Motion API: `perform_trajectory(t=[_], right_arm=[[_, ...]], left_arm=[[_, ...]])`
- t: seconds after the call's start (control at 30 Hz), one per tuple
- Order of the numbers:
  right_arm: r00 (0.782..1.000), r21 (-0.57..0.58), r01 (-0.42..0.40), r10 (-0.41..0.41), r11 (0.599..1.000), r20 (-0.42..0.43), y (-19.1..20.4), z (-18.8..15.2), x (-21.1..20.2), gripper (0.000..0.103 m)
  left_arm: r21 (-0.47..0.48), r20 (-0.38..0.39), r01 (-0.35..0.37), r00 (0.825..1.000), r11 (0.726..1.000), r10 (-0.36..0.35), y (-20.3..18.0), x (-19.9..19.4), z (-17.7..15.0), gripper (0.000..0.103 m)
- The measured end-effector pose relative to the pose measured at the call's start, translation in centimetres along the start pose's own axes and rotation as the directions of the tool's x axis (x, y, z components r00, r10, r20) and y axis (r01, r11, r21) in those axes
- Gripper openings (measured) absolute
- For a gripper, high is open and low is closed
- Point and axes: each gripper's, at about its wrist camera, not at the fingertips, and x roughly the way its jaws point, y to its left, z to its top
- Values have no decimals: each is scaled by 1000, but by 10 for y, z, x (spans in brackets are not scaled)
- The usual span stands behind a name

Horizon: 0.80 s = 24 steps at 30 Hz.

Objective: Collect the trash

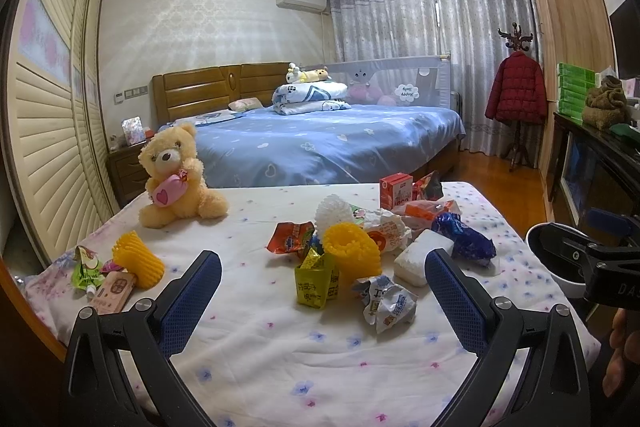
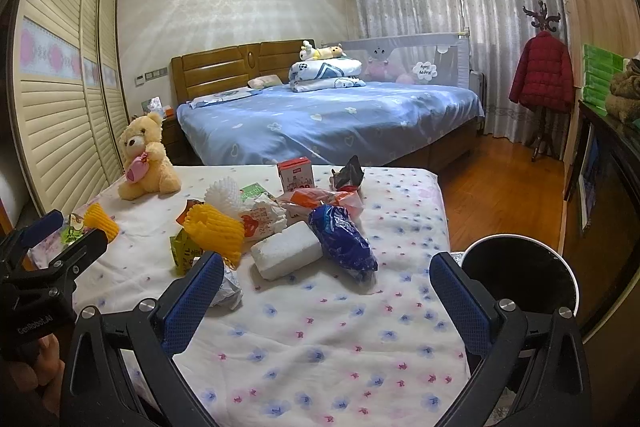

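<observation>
Across the flowered bedspread (image 2: 320,347), bare cloth is lying between both grippers and the trash heap (image 2: 280,223), which is sitting mid-bed. Off the right edge, a bin (image 2: 520,267) is standing. Left gripper (image 1: 324,287) and right gripper (image 2: 326,287) are hovering, fingers spread, holding nothing.

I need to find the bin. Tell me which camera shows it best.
The right wrist view: the bin shows its whole round rim and dark inside, beside the bed's right edge. The left wrist view catches only part of its white rim, behind the right gripper.
</observation>
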Motion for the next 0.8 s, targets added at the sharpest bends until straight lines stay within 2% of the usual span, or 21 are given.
perform_trajectory(t=[0.43, 0.63, 0.8], right_arm=[[1000, 0, -2, 2, 1000, -6, 0, 1, 1, 103], [998, 10, -23, 23, 1000, -52, -3, -2, 13, 103], [994, 18, -43, 44, 999, -97, -12, -4, 27, 102]], left_arm=[[1, -4, 5, 1000, 1000, -5, -1, 2, -2, 102], [1, -29, 13, 999, 1000, -13, -3, 10, -6, 102], [-25, -81, 25, 996, 999, -27, 3, 25, -9, 102]])
